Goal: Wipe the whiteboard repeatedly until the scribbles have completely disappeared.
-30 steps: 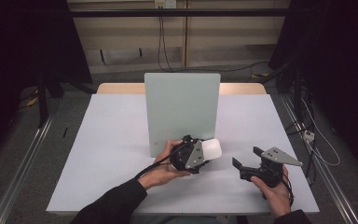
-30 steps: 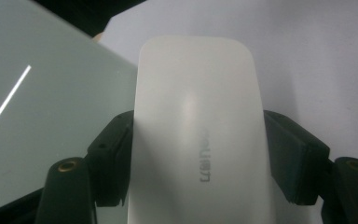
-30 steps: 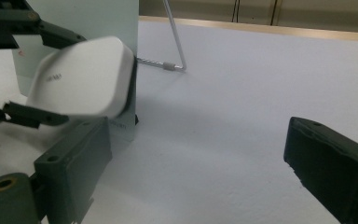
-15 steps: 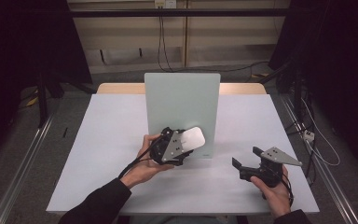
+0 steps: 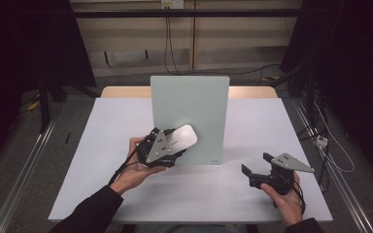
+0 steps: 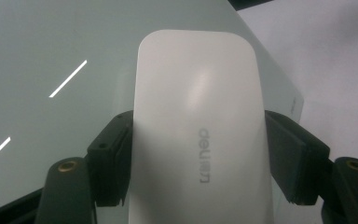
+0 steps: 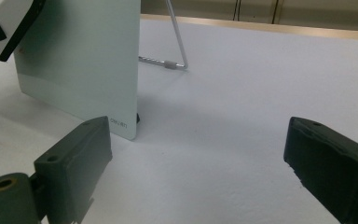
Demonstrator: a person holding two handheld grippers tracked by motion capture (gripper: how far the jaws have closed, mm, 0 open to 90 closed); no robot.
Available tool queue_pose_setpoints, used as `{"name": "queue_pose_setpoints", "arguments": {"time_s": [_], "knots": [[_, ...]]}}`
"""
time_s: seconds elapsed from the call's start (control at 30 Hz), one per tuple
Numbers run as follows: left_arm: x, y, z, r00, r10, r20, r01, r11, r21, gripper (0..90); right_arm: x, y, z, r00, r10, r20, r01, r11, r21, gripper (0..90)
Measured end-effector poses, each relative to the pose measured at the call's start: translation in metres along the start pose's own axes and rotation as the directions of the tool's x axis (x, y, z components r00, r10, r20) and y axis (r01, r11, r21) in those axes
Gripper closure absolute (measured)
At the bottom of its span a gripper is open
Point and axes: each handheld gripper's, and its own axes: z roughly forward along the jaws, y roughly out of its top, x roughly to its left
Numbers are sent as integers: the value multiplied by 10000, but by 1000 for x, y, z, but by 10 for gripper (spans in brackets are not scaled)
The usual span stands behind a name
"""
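left tool (image 5: 177,141): clamped on white eraser (image 6: 198,140), flat against board (image 5: 190,104) for wiping | right tool (image 5: 258,167): gaping empty, parked right of board

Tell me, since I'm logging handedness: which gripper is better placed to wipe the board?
Left. The left gripper is clamped on the white eraser at the board; the right gripper rests open, apart.

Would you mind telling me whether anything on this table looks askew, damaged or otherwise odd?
Nothing stands out. The pale green board stands propped on its wire stand, leaning back as intended. The left claw holds the white eraser squarely by its sides in front of the board, and the right claw is open.
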Motion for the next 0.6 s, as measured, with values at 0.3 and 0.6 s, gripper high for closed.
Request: {"name": "queue_pose_setpoints", "arguments": {"time_s": [0.3, 0.6], "knots": [[-21, -18, 11, 9961, 565, 673, -602, 9967, 548, 301, 1, 0, 0, 10000, 16, -8, -16, 10000, 20, 74], [-35, -26, 15, 9883, 949, 1192, -1075, 9888, 1039, 302, 1, 0, 0, 10000, 16, -37, -15, 10000, 21, 74]]}}
